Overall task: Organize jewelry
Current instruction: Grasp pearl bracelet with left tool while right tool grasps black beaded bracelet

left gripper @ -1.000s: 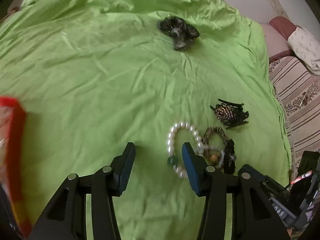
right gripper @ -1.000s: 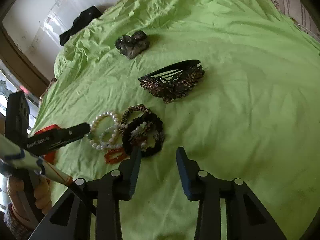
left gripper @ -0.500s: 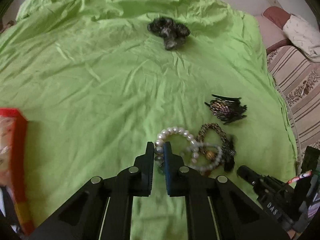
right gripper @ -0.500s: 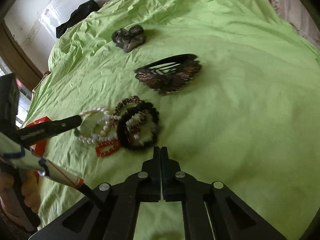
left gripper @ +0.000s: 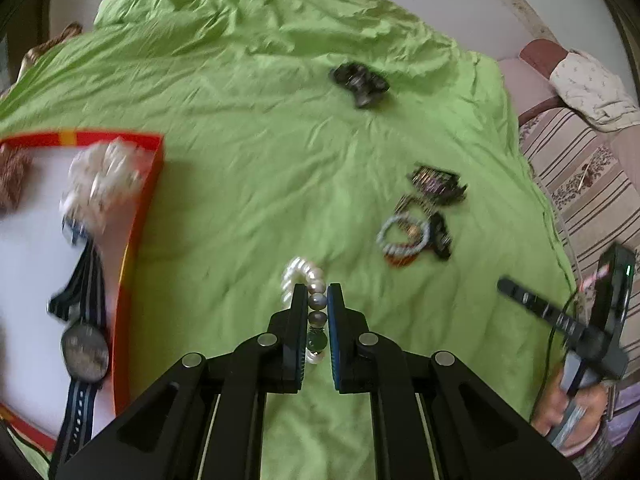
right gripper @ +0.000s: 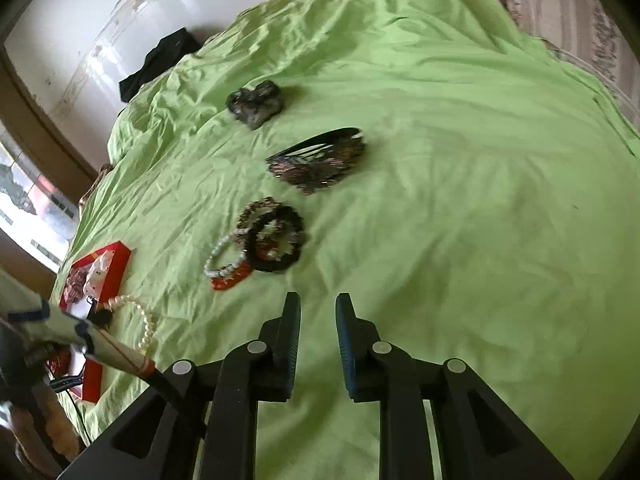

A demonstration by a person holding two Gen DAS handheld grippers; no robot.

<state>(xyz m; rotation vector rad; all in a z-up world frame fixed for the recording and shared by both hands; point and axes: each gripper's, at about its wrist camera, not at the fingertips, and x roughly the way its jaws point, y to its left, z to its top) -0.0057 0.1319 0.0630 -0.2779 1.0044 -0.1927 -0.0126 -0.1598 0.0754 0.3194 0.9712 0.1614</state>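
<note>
Now our left hand-held gripper (left gripper: 318, 312) has clamped the pearl bracelet (left gripper: 306, 280) and lifted it off the bracelet pile (left gripper: 416, 232) toward the red box (left gripper: 136, 216); our right hand-held gripper (right gripper: 318, 320) has reopened, empty

A bed covered by a wrinkled green sheet (right gripper: 460, 208) carries everything. In the right wrist view, a dark hair bow (right gripper: 256, 106) lies toward eleven o'clock, a brown beaded hair comb (right gripper: 320, 160) just below it, and a heap of bracelets (right gripper: 260, 240) near the centre. A red-rimmed box (right gripper: 106, 266) sits at nine o'clock. In the left wrist view, that box (left gripper: 138, 216) lies at nine o'clock.
</note>
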